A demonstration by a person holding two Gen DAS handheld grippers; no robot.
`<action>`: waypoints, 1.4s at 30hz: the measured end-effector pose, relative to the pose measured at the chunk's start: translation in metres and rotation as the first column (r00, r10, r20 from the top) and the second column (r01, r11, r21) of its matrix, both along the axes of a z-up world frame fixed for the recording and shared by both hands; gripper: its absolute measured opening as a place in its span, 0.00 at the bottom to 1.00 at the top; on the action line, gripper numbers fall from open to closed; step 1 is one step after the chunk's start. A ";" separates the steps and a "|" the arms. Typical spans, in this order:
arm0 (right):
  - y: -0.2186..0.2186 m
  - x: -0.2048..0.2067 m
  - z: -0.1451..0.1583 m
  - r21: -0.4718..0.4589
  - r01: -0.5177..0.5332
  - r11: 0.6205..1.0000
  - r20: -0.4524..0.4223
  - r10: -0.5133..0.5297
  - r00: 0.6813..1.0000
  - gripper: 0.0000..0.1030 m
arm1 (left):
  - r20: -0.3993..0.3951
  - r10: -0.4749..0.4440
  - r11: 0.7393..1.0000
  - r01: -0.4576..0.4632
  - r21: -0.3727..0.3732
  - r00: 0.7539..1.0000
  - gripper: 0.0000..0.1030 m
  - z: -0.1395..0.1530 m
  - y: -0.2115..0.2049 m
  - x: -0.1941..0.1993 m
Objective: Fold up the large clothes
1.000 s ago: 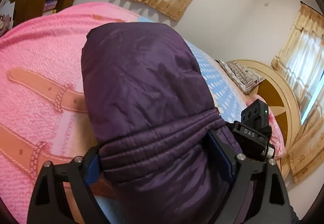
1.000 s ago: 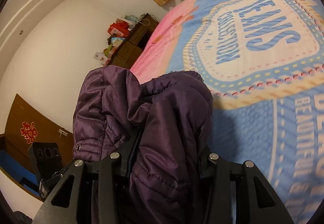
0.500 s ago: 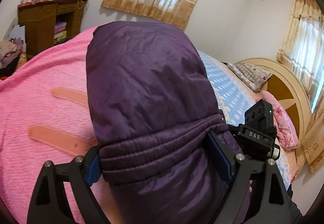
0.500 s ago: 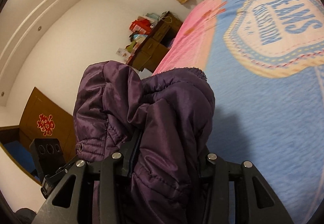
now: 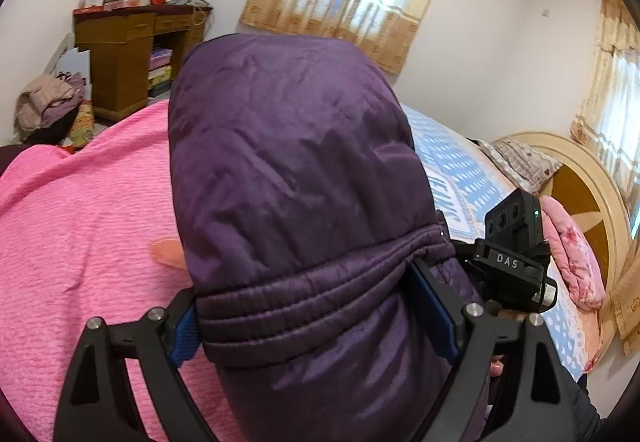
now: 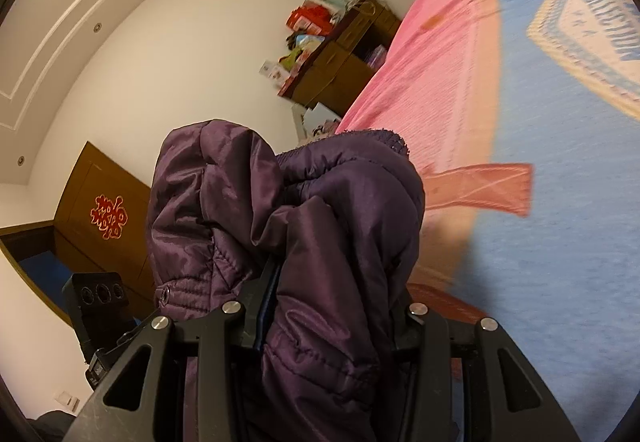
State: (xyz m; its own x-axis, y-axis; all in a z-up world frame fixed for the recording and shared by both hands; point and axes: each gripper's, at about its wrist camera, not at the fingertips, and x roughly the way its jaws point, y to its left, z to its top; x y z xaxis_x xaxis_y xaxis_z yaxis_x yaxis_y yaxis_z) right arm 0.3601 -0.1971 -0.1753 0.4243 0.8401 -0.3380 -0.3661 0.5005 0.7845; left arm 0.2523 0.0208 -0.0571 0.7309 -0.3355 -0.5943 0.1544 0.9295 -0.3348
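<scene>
Purple padded jacket (image 5: 296, 178) bunched thick between both grippers above the bed (image 5: 80, 226), left gripper (image 5: 316, 318) clamped wide, right gripper (image 6: 332, 306) pinching narrower folds; slick fabric likely slipping loose, spoiling the fold.

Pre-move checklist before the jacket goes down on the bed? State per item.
1. Left gripper clamped on jacket: ok, wide band fills the jaws.
2. Right gripper clamped on jacket: ok, a bunched fold.
3. Bed ahead free of other things: ok in what shows.
4. Jacket clear of bed: cannot tell, its lower part is hidden.
5. Jacket smooth between grippers: cannot tell.
</scene>
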 end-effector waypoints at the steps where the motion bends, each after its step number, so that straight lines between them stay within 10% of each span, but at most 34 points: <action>1: 0.009 0.002 0.001 -0.004 -0.013 1.000 0.000 0.013 1.000 0.41 | -0.002 0.007 1.000 -0.007 -0.001 1.000 0.89 -0.001 0.003 -0.001; 35: 0.161 0.068 -0.028 -0.092 -0.204 0.975 -0.090 0.196 0.976 0.39 | -0.179 0.180 0.975 -0.200 -0.101 0.967 0.92 -0.050 0.115 0.013; 42: 0.179 0.070 -0.030 -0.158 -0.187 0.969 -0.087 0.175 0.981 0.40 | -0.103 0.235 0.970 -0.227 0.084 0.966 1.00 -0.042 0.108 0.005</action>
